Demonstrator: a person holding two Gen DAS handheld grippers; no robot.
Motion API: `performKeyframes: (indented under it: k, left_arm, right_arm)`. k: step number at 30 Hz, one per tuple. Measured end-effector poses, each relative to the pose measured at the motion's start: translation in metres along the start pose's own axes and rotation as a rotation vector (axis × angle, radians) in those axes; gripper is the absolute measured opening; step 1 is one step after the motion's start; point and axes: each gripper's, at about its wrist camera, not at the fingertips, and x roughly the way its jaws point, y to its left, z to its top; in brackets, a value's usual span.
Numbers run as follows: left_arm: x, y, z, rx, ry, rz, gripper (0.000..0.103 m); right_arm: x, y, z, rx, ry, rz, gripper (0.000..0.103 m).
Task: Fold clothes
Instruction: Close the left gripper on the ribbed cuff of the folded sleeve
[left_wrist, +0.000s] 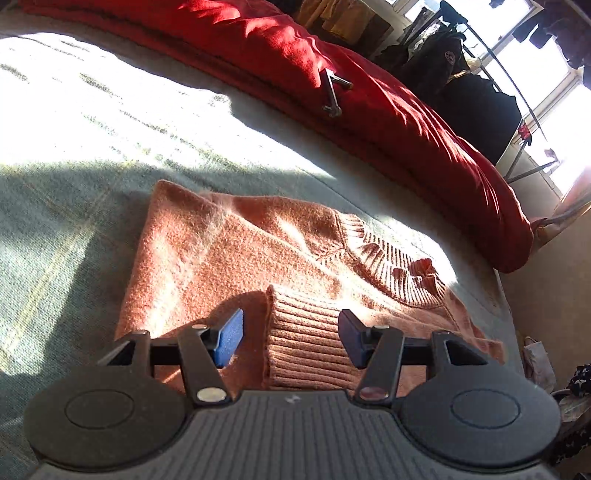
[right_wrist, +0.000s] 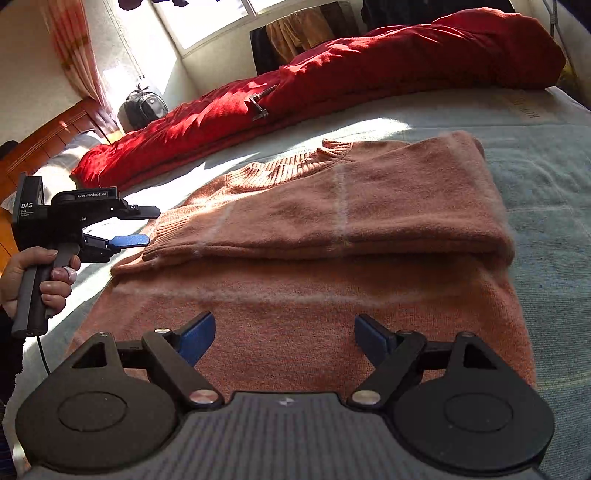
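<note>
Right hand-held gripper (right_wrist: 284, 338) wide over orange sweater (right_wrist: 332, 229); left hand-held gripper (right_wrist: 142, 226) wide, marked "GenRobot.AI", "DAS".

White letters "GenRobot.AI" on top of the black hand-held left gripper (right_wrist: 142, 226), white "DAS" on its black box-shaped back, smaller lines under it too tiny to read

The right gripper (right_wrist: 284, 338), jaws wide apart, hangs over the near part of the sweater (right_wrist: 332, 236), which lies partly folded on the bed (right_wrist: 546, 173). At nine o'clock a hand (right_wrist: 35, 280) holds the left gripper (right_wrist: 142, 225), parted, beside the sleeve cuff (right_wrist: 168, 229). A red quilt (right_wrist: 332, 74) lies at twelve o'clock.
</note>
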Motion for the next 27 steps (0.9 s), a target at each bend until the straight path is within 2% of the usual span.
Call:
performKeyframes:
  k: [3, 5, 7, 8, 9, 11, 14, 19, 27]
  left_arm:
    - [0.006, -0.002, 0.000, 0.008, -0.012, -0.034, 0.059]
    - [0.010, -0.007, 0.000, 0.026, 0.007, -0.061, 0.059]
    - [0.012, -0.015, -0.003, 0.074, 0.004, -0.043, 0.058]
    - [0.010, -0.017, -0.003, 0.090, -0.003, -0.034, 0.052]
    - [0.009, -0.020, -0.003, 0.105, -0.010, -0.026, 0.036]
    - [0.007, -0.024, -0.003, 0.136, -0.023, -0.009, 0.022]
    - [-0.001, -0.033, 0.002, 0.179, -0.053, -0.003, 0.014]
    - [-0.027, -0.060, 0.023, 0.240, -0.138, -0.092, 0.007]
    - [-0.034, -0.054, 0.034, 0.224, -0.141, -0.073, 0.007]
  right_arm:
    - [0.000, 0.002, -0.003, -0.003, -0.011, 0.001, 0.088]
    - [-0.001, 0.003, -0.003, -0.006, -0.012, 0.001, 0.088]
    - [-0.002, 0.002, -0.003, 0.003, -0.014, 0.002, 0.088]
    - [-0.003, 0.001, -0.003, 0.007, -0.015, 0.001, 0.088]
    - [-0.004, 0.001, -0.004, 0.010, -0.016, 0.001, 0.088]
    - [-0.006, -0.001, -0.003, 0.009, -0.017, 0.002, 0.088]
    - [-0.012, -0.004, 0.000, 0.017, -0.038, -0.012, 0.088]
    - [-0.022, -0.014, 0.009, 0.039, -0.081, -0.039, 0.088]
    - [-0.030, -0.031, 0.017, 0.070, -0.114, -0.075, 0.088]
